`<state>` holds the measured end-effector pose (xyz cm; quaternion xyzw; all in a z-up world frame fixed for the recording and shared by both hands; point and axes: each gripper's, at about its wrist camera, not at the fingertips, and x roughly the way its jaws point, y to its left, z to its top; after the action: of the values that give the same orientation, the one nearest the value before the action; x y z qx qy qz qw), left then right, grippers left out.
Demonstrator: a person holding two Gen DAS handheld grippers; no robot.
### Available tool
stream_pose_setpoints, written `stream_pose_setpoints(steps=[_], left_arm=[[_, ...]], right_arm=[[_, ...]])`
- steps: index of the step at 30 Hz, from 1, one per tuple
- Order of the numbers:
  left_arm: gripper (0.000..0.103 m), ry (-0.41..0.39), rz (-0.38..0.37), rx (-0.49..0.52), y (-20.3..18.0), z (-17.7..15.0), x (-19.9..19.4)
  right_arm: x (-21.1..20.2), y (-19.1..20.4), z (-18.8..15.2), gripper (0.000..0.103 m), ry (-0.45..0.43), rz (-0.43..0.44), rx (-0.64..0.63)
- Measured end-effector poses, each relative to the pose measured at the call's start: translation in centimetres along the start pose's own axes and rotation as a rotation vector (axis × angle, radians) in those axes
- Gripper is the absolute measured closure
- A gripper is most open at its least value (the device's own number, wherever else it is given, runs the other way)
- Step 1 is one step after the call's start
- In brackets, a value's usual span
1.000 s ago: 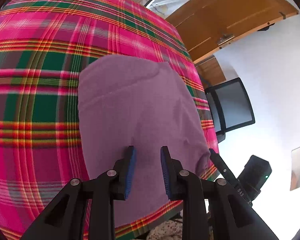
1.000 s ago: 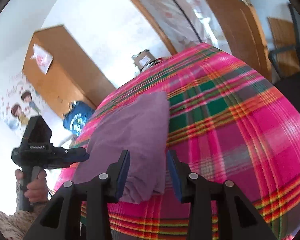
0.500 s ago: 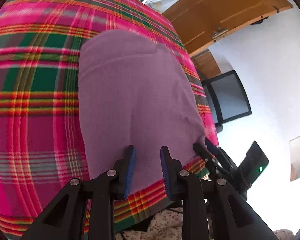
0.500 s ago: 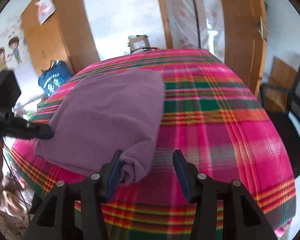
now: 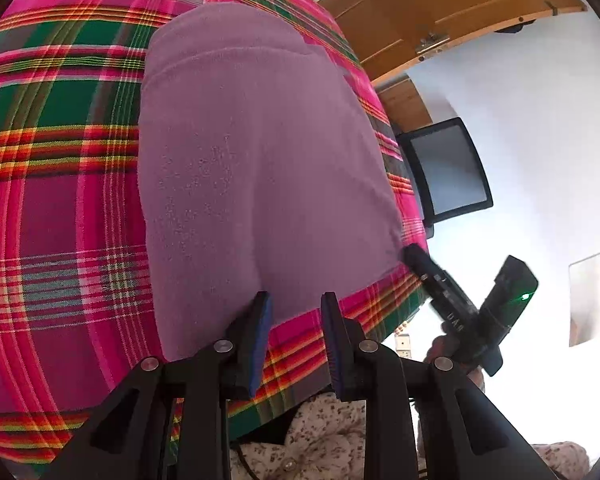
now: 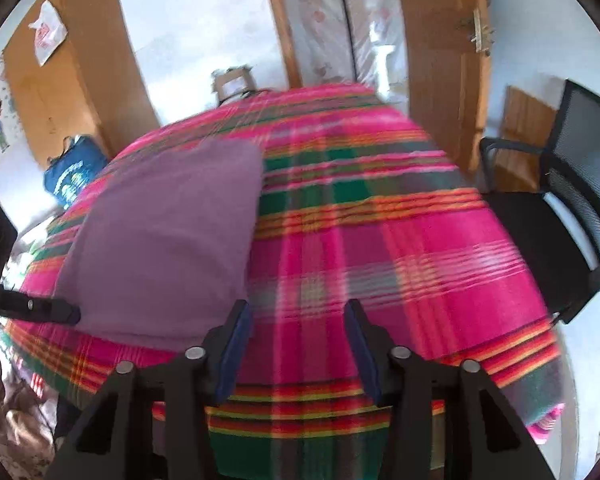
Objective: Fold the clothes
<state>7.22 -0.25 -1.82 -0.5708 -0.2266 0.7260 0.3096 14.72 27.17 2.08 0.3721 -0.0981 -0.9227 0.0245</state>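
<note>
A folded purple cloth [image 5: 252, 160] lies flat on the pink plaid tablecloth [image 5: 60, 216], close to the near table edge. My left gripper [image 5: 296, 312] hovers over the cloth's near edge, jaws apart, pinching nothing. The right gripper's fingertip [image 5: 416, 258] shows at the cloth's near right corner. In the right wrist view the cloth [image 6: 168, 240] sits left of centre. My right gripper [image 6: 298, 320] has its jaws closing with only tablecloth [image 6: 400, 240] between them; its left finger [image 6: 238, 328] is beside the cloth's corner. The left gripper [image 6: 40, 308] pokes in from the left.
A black mesh office chair [image 6: 572, 216] stands by the table's right side. A wooden door [image 6: 440, 60], a wardrobe [image 6: 72, 80] and a blue bag [image 6: 72, 176] lie beyond the far edge. The person's floral clothing [image 5: 332, 432] is below the near table edge.
The left gripper has drawn back and down toward the cloth's near edge. The right gripper has swung right: the cloth corner once between its jaws now lies left of its left finger.
</note>
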Motion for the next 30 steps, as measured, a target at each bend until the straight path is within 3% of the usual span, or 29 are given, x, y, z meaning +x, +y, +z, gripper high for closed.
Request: stream_pose_setpoints(steps=[3,6,8,17,23,27,30], left_arm=[[0.077,0.007,0.010,0.006,-0.2,-0.1,0.1],[0.077,0.010,0.013,0.010,-0.3,0.0,-0.1],[0.077,0.010,0.009,0.014,-0.1,0.1,-0.5],[0.076,-0.074,0.010,0.008,1.2,1.8,-5.2],[0.074,-0.184,0.081,-0.053,3.8,5.3,-8.2],[0.074,-0.211,0.084,-0.149,6.6,8.5,-8.1],[0.074,-0.183,0.102,-0.137,7.3,10.7,-6.5]], right_arm=[[-0.2,0.6,1.4,0.062,-0.049,0.078,0.017],[0.9,2.9,1.6,0.065,-0.027,0.124,-0.050],[2.2,4.3,1.0,0.068,0.018,0.111,-0.120],[2.4,2.4,0.3,0.065,0.077,0.025,-0.102],[0.7,6.3,0.9,0.065,0.004,0.016,-0.246],[0.8,10.3,1.2,0.065,-0.007,0.164,-0.335],[1.7,13.4,1.2,0.065,0.033,0.268,-0.399]])
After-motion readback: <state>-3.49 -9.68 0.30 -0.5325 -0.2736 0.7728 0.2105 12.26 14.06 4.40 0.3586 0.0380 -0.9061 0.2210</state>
